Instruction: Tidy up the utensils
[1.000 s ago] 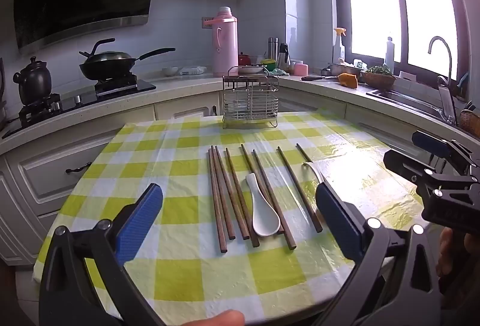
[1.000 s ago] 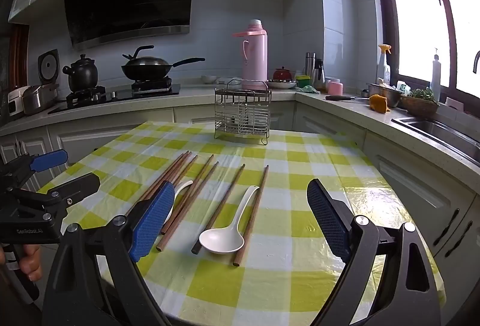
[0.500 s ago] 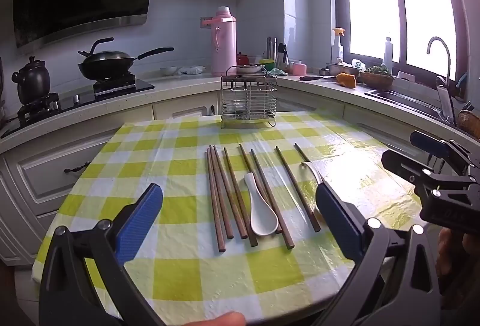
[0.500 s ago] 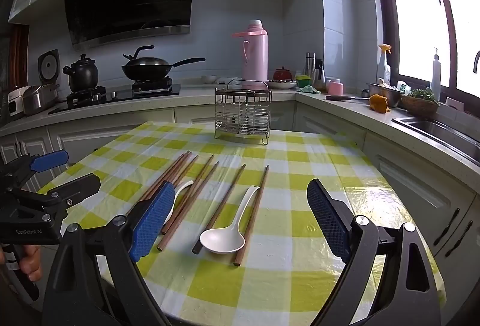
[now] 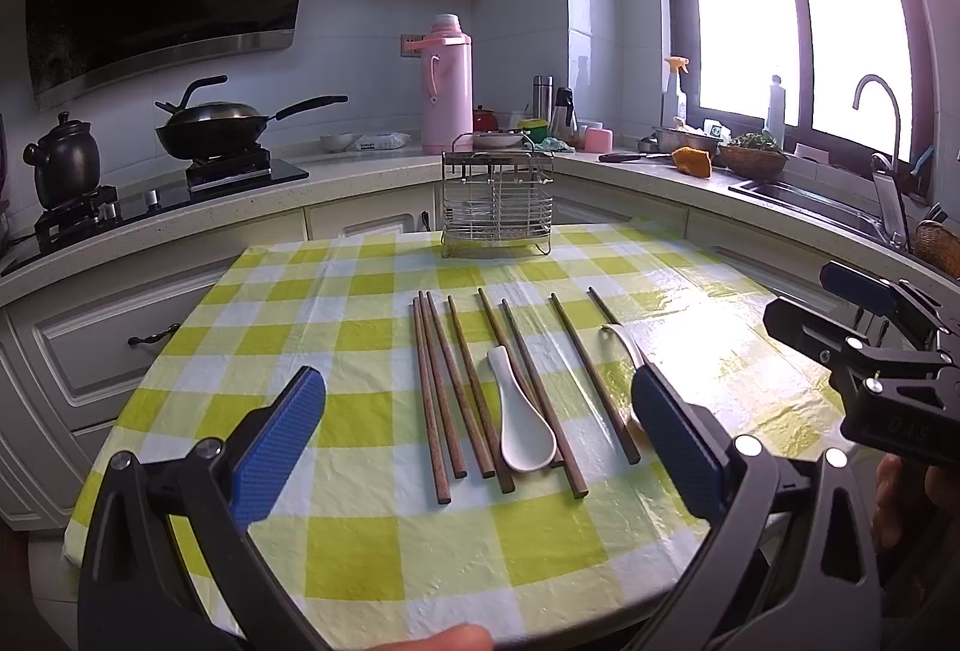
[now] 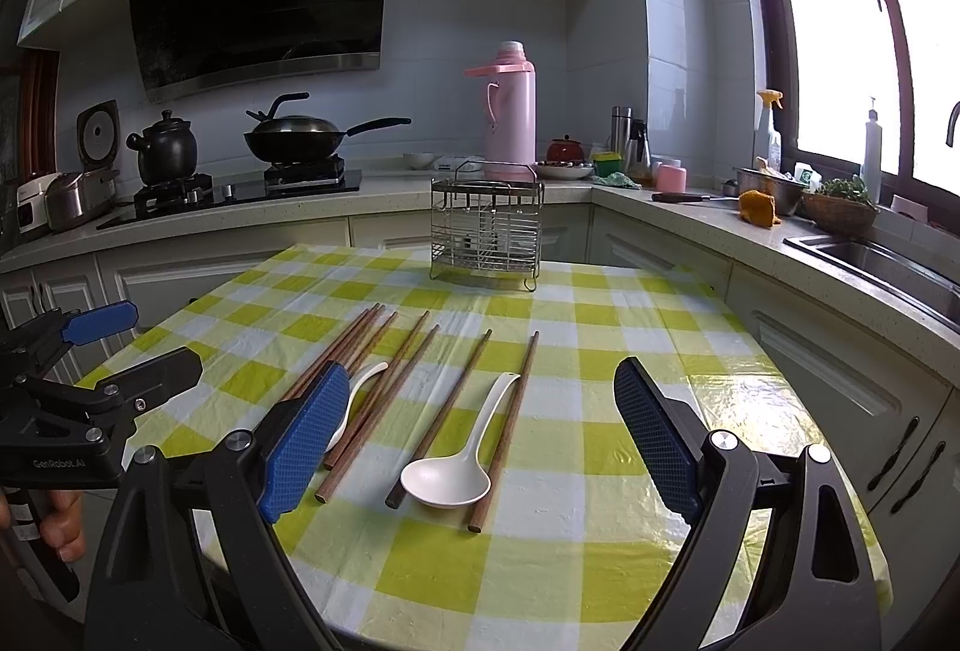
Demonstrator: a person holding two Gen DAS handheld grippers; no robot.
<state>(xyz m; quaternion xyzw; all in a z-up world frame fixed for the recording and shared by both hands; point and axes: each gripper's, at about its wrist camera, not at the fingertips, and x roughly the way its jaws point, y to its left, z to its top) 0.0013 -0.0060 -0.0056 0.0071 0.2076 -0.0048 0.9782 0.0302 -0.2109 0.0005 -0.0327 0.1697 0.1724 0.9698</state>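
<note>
At the centre of the left wrist frame, brown chopsticks (image 5: 447,381) lie side by side on the checked counter (image 5: 372,549), a white spoon (image 5: 521,429) among them. A second spoon (image 6: 453,462) sits low in the right wrist frame, between two chopsticks. The wire rack (image 5: 497,204) stands upright above them, well apart. The left gripper (image 5: 480,447) and right gripper (image 6: 480,435) both hover with fingers spread wide, holding nothing.
</note>
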